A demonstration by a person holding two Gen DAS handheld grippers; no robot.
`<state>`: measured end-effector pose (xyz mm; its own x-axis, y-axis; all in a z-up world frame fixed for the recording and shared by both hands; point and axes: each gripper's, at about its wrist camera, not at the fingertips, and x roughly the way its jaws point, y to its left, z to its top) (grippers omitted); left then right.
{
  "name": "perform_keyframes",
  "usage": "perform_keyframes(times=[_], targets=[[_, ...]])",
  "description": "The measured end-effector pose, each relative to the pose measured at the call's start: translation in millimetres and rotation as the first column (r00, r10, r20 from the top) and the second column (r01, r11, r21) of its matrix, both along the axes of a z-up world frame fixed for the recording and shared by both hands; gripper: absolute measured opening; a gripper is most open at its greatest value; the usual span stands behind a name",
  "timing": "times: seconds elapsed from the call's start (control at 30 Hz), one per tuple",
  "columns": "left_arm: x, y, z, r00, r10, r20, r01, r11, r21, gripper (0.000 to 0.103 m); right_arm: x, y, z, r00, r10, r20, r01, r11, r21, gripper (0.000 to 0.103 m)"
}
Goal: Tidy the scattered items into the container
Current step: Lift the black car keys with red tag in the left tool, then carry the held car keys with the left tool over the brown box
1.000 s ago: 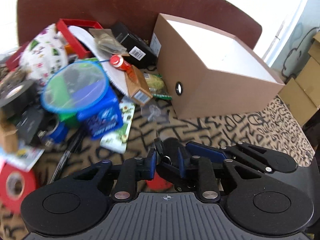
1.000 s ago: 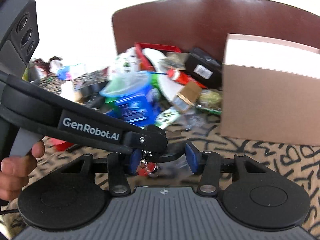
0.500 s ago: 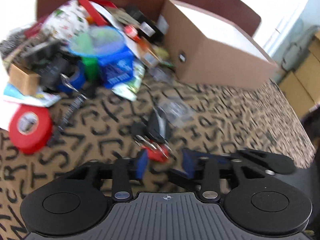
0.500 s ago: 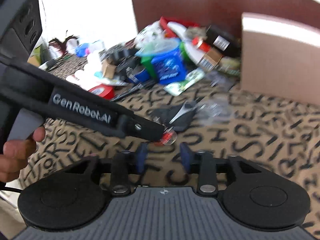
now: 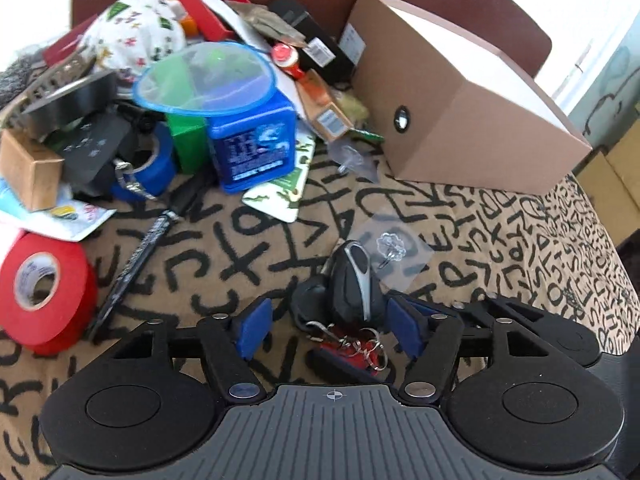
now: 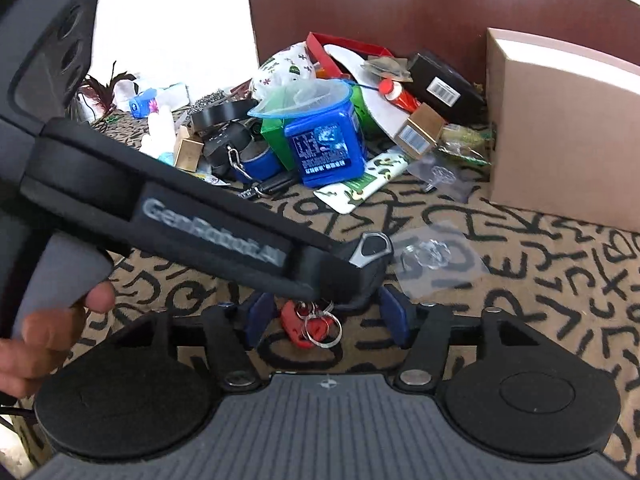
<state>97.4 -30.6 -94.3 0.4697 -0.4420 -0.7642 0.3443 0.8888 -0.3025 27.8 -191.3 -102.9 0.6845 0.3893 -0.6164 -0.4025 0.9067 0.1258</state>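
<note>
A key bunch lies on the letter-patterned cloth: a black fob (image 5: 356, 284) with a silver stripe, metal rings and a red tag (image 6: 306, 326). My left gripper (image 5: 329, 331) straddles it, its jaws opening, and the blue pads (image 5: 254, 332) stand clear of the fob. My right gripper (image 6: 326, 318) is also opening, with the red tag loose between its pads. In the right wrist view the left gripper's arm (image 6: 180, 216) crosses over the fob (image 6: 372, 248). The brown cardboard box (image 5: 460, 120) stands at the back right, its top hidden.
A heap of clutter fills the back left: a blue tub (image 5: 252, 144), blue tape (image 5: 156, 160), a small carton (image 5: 28, 168). A red tape roll (image 5: 44, 292) and a black pen (image 5: 136, 264) lie at the left. A clear plastic hook (image 5: 394, 246) lies beyond the fob. A brown chair back (image 6: 440, 8) rises behind.
The left gripper was shut on the key fob a second ago; both grippers have pulled back from the box and sunk. The keys now lie on the cloth and both jaws have widened.
</note>
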Motion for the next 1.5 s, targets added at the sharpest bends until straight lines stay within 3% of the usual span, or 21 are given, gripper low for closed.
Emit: perform_keyframes(times=[0.03,0.07,0.1,0.2,0.27,0.33,0.43,0.53,0.6,0.67,0.73,0.87,1.0,1.03,1.07,1.13,1.27,1.33,1.37,1.4,1.5], targets=[[1,-4,0,1.000,-0.012,0.006,0.012,1.000,0.012,0.064,1,2,-1,1.000,0.001,0.004,-0.001,1.000,-0.004,0.067],[1,-8,0,1.000,-0.026,0.011,0.026,0.999,0.034,0.039,2,4,-2,1.000,0.000,0.006,0.000,1.000,-0.011,0.066],[0,-11,0,0.999,-0.046,0.011,0.045,0.998,0.043,0.035,2,5,-3,1.000,0.000,0.008,0.000,1.000,-0.022,0.060],[-3,-13,2,0.997,-0.078,0.017,0.077,0.996,0.052,0.034,-1,5,-2,1.000,0.011,0.025,-0.010,0.999,-0.051,0.050],[-2,-12,0,0.997,-0.081,0.006,0.081,0.996,0.044,0.050,1,4,-3,1.000,0.006,0.016,-0.006,0.999,-0.038,0.050],[1,-11,-2,0.998,-0.066,-0.008,0.066,0.998,0.023,0.053,2,6,-4,1.000,-0.005,0.018,0.006,0.999,-0.044,0.051],[0,-15,0,0.997,-0.075,0.013,0.074,0.996,0.059,0.034,2,11,-5,0.999,-0.001,0.035,0.003,0.998,-0.068,0.047],[-3,-14,2,0.996,-0.092,0.017,0.091,0.994,0.066,0.032,1,6,-3,1.000,-0.006,0.025,0.008,0.998,-0.057,0.038],[-3,-12,1,0.996,-0.093,0.004,0.093,0.995,0.046,0.048,1,2,-1,1.000,-0.012,0.008,0.012,0.999,-0.036,0.038],[-2,-13,-1,0.997,-0.079,0.000,0.079,0.996,0.042,0.049,2,1,-3,1.000,-0.024,-0.003,0.024,0.999,-0.022,0.038],[-4,-16,1,0.997,-0.079,0.017,0.078,0.995,0.065,0.034,3,1,-3,0.999,-0.035,-0.005,0.035,0.999,-0.017,0.038],[-13,-19,12,0.996,-0.081,0.047,0.078,0.994,0.076,0.026,-6,0,5,0.999,-0.036,0.020,0.037,0.999,-0.033,0.033],[-23,-22,32,0.992,-0.077,0.105,0.071,0.996,0.053,0.033,-15,-5,21,0.996,-0.051,0.068,0.052,0.998,-0.018,0.020],[-25,-23,38,0.989,-0.078,0.125,0.073,0.996,0.047,0.013,-15,-7,24,0.996,-0.053,0.067,0.054,0.998,-0.009,0.012],[-26,-24,44,0.987,-0.092,0.133,0.090,0.996,0.025,0.006,-14,-10,27,0.998,-0.044,0.055,0.043,0.999,0.020,0.001],[-24,-29,49,0.987,-0.132,0.088,0.134,0.991,-0.018,0.003,-12,-10,32,0.999,-0.009,0.033,0.006,0.997,0.078,0.001],[-25,-27,46,0.989,-0.088,0.123,0.080,0.995,0.064,0.035,-17,-3,29,0.997,-0.036,0.064,0.036,0.999,0.008,0.003],[-17,-12,36,0.996,-0.043,0.074,0.041,0.999,0.031,0.068,-19,-8,25,0.997,-0.053,0.050,0.052,0.998,0.020,0.018],[-13,-6,30,0.999,-0.017,0.044,0.017,1.000,0.019,0.076,-19,-9,22,0.997,-0.064,0.047,0.064,0.998,0.012,0.039],[-9,-1,23,1.000,0.002,0.012,-0.002,1.000,0.013,0.076,-19,-10,19,0.996,-0.071,0.046,0.071,0.997,-0.003,0.058],[1,0,4,0.998,-0.019,-0.063,0.020,1.000,0.013,0.076,-16,-9,11,0.997,-0.069,0.027,0.070,0.997,-0.018,0.059]])
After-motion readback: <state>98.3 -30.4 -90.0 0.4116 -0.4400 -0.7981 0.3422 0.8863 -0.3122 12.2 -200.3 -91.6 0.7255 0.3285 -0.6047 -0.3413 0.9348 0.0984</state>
